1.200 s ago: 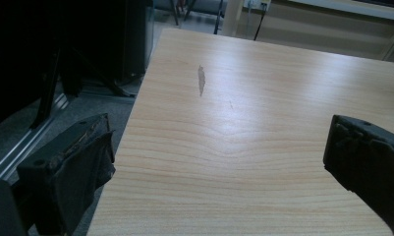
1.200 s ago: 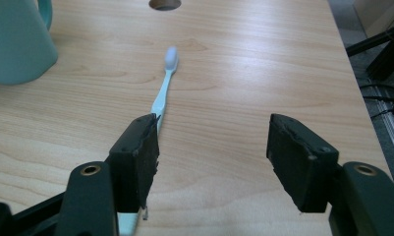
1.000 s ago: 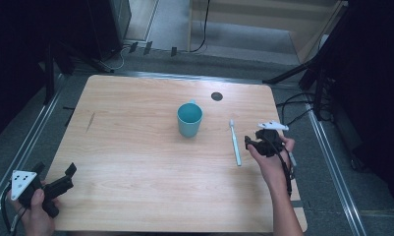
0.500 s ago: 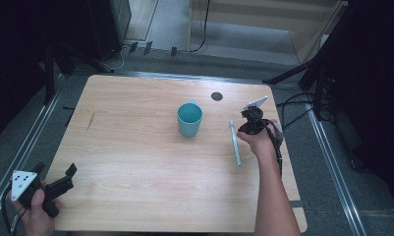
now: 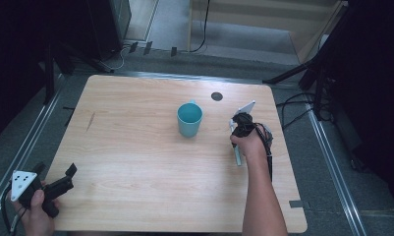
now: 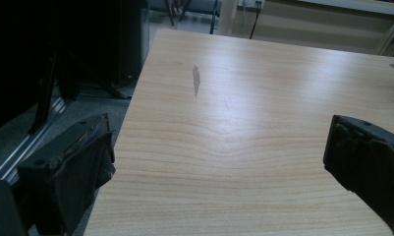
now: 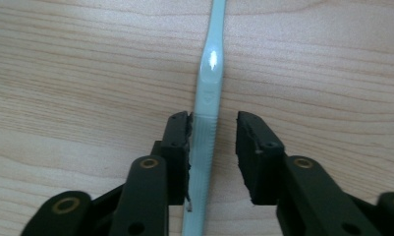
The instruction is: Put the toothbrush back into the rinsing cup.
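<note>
Moved since a second ago: right hand-held gripper has travelled from the table's right edge inward and tipped down over the toothbrush; the left one has not shifted.
Toothbrush: pale blue-green, lying flat on the table, right of the cup, handle running along the gripper's line of sight.
Right hand-held gripper: jaws parted, straddling the handle; left jaw touches or nearly touches it, right jaw stands clear. Not yet clamped.
Why so held: jaws on either side of the narrow handle look set for a pinch across its width.
Cup: teal, upright, mid-table, just left of the toothbrush; a likely destination, as a guess.
Left hand-held gripper: jaws wide apart, grasping nothing, parked at the near-left corner out of the way.
</note>
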Tool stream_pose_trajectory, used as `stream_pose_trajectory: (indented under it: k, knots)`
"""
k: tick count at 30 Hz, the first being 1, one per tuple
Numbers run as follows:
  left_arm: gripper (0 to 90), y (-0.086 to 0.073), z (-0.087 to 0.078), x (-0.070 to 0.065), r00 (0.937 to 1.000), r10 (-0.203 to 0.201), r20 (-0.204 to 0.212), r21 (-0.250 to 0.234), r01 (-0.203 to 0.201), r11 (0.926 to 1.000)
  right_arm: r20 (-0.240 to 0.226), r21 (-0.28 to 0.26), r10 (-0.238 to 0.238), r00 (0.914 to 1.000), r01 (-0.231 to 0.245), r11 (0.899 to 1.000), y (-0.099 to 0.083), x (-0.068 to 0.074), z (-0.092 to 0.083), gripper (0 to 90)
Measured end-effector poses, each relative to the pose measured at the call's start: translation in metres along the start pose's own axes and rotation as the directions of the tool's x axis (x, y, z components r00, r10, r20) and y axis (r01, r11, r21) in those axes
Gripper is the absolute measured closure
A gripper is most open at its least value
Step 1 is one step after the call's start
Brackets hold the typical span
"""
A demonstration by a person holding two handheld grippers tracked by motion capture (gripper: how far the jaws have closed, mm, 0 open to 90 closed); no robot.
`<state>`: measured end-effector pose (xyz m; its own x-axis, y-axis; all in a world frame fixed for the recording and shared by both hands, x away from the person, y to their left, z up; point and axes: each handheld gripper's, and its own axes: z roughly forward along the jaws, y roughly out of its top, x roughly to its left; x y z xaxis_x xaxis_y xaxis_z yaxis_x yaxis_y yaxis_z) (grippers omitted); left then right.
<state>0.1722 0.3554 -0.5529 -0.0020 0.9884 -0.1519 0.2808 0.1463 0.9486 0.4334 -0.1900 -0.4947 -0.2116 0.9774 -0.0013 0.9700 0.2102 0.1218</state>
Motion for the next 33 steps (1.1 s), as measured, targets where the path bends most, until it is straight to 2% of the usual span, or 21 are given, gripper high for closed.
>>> stream_pose_trajectory:
  k: [7,11,14,16,17,18,24,26,27,30,31,32,33]
  knots:
    - [0.0,0.0,0.0,0.0,1.0,-0.001,0.0,-0.002,0.001,1.0,0.0,0.006,0.006,1.0,-0.006,1.0,0.001,0.005,0.004,68.7]
    - [0.0,0.0,0.0,0.0,1.0,-0.001,0.001,-0.003,0.001,1.0,0.02,0.014,-0.006,0.9998,0.006,1.0,0.001,0.008,0.007,70.1]
    - [0.0,0.0,0.0,0.0,1.0,-0.002,0.001,-0.001,0.002,1.0,0.02,0.018,-0.008,0.9998,0.008,1.0,0.002,0.011,0.008,73.4]
    - [0.0,0.0,0.0,0.0,1.0,0.003,0.001,0.0,-0.003,1.0,0.016,0.022,0.009,0.9998,-0.009,1.0,0.002,0.013,0.008,79.9]
    - [0.0,0.0,0.0,0.0,1.0,0.003,0.001,0.0,-0.003,1.0,0.016,0.022,0.009,0.9998,-0.009,1.0,0.002,0.013,0.008,79.9]
    - [0.0,0.0,0.0,0.0,1.0,0.004,0.001,0.0,-0.004,1.0,0.017,0.019,0.004,0.9998,-0.004,1.0,0.001,0.015,0.008,84.7]
    - [0.0,0.0,0.0,-0.001,1.0,0.009,0.0,0.001,-0.009,1.0,0.024,0.007,0.002,0.9997,-0.002,1.0,-0.001,0.015,0.008,84.9]
    - [0.0,0.0,0.0,-0.001,1.0,0.008,0.001,0.001,-0.008,1.0,0.017,0.0,0.009,0.9998,-0.009,1.0,-0.002,0.016,0.006,84.9]
    - [0.0,0.0,0.0,0.0,1.0,0.007,0.002,0.003,-0.007,1.0,0.011,-0.025,0.026,0.9996,-0.025,0.999,-0.002,0.016,0.001,85.0]
    - [0.0,0.0,0.001,-0.001,0.9999,0.012,0.0,0.004,-0.012,0.9999,0.002,-0.068,0.037,0.9993,-0.036,0.997,-0.001,0.017,-0.009,84.9]
    - [0.0,0.0,0.001,-0.001,0.9999,0.012,0.0,0.004,-0.012,0.9999,0.002,-0.068,0.037,0.9993,-0.036,0.997,-0.001,0.017,-0.009,84.9]
    - [0.0,0.0,0.001,-0.001,0.9999,0.011,0.001,0.003,-0.011,0.9999,0.009,-0.117,0.047,0.9989,-0.045,0.992,-0.001,0.02,-0.018,84.9]
    - [0.0,0.0,0.001,-0.001,0.9999,0.011,0.001,0.003,-0.011,0.9999,0.009,-0.117,0.047,0.9989,-0.045,0.992,-0.001,0.02,-0.018,84.9]
